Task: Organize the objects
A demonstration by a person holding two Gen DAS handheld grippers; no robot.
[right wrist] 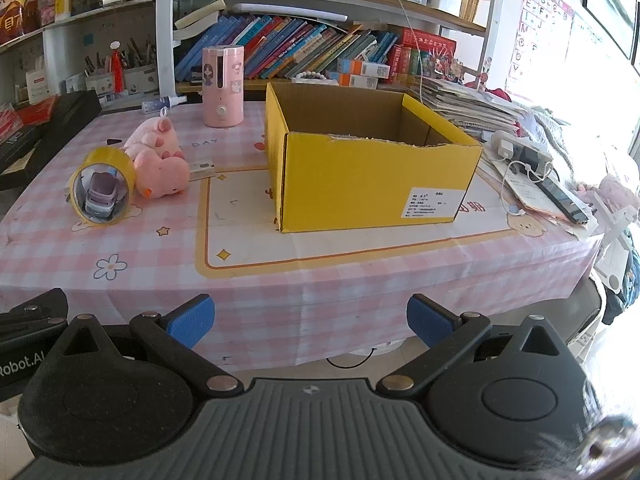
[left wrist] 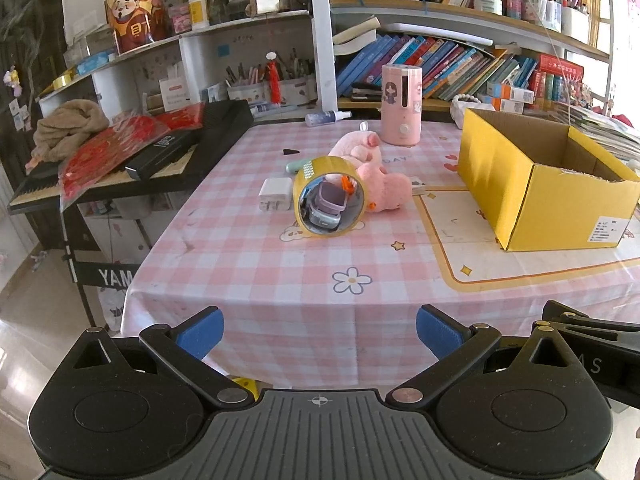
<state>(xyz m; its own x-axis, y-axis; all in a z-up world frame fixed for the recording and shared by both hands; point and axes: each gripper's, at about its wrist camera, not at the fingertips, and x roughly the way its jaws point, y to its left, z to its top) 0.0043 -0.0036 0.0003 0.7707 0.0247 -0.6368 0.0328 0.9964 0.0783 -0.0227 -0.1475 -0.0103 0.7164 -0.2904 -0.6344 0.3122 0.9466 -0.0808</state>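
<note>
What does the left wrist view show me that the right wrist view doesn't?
Only the left wrist view shows the white charger beside the tape roll, the keyboard and the brown cloth left of the table.

Only the right wrist view shows the power strip, the phone and the paper stack right of the box, plus the alphabet poster.

Both show the yellow box, tape roll, pink plush pig and pink cylinder. Both grippers are open: left gripper, right gripper.
</note>
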